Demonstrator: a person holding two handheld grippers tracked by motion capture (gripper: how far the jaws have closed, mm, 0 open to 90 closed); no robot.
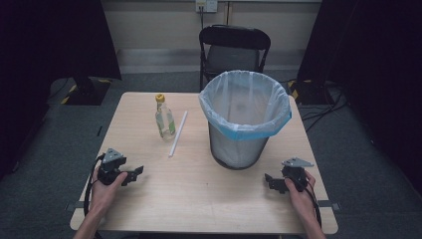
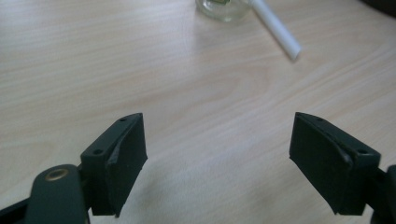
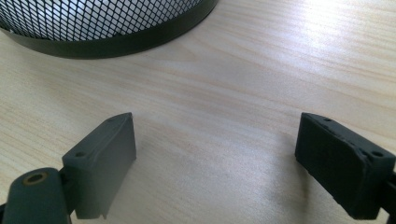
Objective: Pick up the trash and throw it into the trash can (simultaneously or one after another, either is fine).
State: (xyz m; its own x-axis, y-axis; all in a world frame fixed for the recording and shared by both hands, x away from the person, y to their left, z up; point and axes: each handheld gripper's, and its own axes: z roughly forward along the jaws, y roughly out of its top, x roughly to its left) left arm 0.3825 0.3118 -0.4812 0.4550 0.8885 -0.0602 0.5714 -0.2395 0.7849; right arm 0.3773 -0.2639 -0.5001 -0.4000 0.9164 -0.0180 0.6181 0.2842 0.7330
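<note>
High view first: the left gripper [image 1: 133,174] rests low over the near left part of the worktop [image 1: 199,199], held in the person's left hand [image 1: 105,188], its jaws aimed toward the middle of the worktop. In the left gripper view those jaws stand wide apart with bare wood between them and nothing held. The right gripper [image 1: 271,181] sits at the near right in the right hand [image 1: 298,191], jaws aimed inward toward the left; the right gripper view shows them spread equally wide and empty, over bare wood.

Beyond the left gripper, well apart from it, lies a white straw [image 1: 178,134] flat on the worktop. Its long axis runs from a near end toward the worktop's middle up to a far end that leans slightly right, toward the bin. In the left gripper view its near end [image 2: 279,29] shows at the top, pointing down and right.

Just left of the straw stands a small clear glass bottle [image 1: 164,119] with a yellow cap, upright, near the straw but not clearly touching it.

Ahead of the right gripper stands a black mesh waste bin [image 1: 245,117] lined with a pale plastic bag, upright; its base rim [image 3: 116,42] shows in the right gripper view.
</note>
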